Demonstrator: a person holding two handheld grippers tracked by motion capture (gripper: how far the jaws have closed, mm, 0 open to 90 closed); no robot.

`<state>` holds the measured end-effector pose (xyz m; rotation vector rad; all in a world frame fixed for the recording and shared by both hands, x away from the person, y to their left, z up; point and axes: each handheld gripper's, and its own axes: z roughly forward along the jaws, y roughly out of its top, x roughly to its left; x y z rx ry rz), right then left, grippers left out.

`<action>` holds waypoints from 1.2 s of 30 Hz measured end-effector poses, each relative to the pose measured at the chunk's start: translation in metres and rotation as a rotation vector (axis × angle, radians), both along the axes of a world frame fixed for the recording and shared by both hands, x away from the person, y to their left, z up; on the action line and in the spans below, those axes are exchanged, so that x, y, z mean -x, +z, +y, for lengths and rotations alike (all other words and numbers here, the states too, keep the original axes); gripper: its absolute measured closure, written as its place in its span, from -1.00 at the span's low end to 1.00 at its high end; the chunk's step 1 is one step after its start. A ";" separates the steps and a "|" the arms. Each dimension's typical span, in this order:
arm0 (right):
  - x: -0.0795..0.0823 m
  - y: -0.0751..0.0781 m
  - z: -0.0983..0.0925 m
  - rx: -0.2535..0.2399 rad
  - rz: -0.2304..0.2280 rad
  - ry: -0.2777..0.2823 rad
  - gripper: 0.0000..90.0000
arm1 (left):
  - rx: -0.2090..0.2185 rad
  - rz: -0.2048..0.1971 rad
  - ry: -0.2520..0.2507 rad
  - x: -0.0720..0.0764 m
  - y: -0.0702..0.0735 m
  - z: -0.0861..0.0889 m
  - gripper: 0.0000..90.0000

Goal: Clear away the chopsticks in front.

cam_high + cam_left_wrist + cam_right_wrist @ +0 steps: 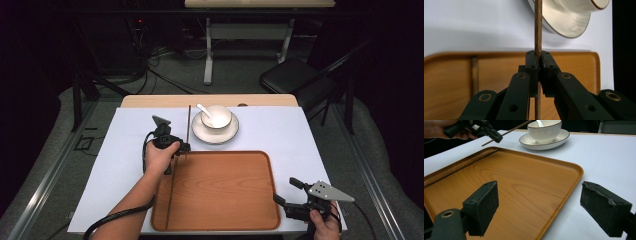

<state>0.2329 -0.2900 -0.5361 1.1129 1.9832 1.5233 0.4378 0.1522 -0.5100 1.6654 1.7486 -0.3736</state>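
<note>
Jaws clamped, our left gripper [184, 148] is holding a chopstick [189, 122] above the tray's [260, 172] far-left corner; our right gripper [289, 192], jaws apart, is hovering beside the tray's near-right corner.

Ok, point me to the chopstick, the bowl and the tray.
chopstick [538, 30]: left gripper view, shaft above the clamping pads.
bowl [216, 118]: high view, white side wall.
tray [524, 195]: right gripper view, bare wooden floor.

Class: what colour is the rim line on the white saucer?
Thin gold-brown line on the white saucer, clearest in left gripper view.
</note>
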 end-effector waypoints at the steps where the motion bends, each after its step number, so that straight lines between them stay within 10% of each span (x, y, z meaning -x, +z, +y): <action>1: 0.000 0.000 0.000 0.000 0.000 0.000 -0.68 | 0.000 0.000 0.000 0.000 0.000 0.000 0.90; 24: -0.001 0.000 0.000 -0.010 0.015 -0.015 -0.68 | 0.005 0.099 -0.047 0.125 -0.012 0.066 0.90; 36: -0.001 0.000 0.000 -0.014 0.017 -0.020 -0.68 | 0.002 0.140 -0.075 0.152 -0.023 0.067 0.90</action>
